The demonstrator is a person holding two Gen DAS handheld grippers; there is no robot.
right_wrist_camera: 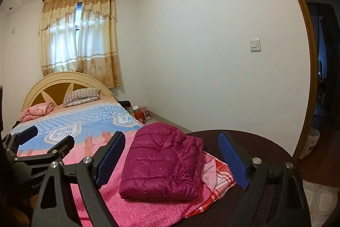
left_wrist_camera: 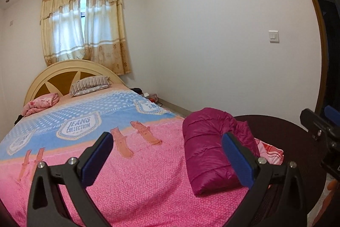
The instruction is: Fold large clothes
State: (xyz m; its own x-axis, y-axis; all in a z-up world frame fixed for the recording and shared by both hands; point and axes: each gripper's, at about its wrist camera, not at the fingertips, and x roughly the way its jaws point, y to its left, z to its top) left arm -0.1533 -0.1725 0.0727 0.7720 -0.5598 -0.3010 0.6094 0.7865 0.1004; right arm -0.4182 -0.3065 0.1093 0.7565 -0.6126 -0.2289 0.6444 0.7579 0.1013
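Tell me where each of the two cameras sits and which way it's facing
Left wrist: rides the left gripper, facing up the bed to the curtains; own open fingers show, the right gripper at right.
Right wrist: rides the right gripper, same heading; own open fingers show, left gripper at left.
Shared: the folded magenta jacket, held by neither.
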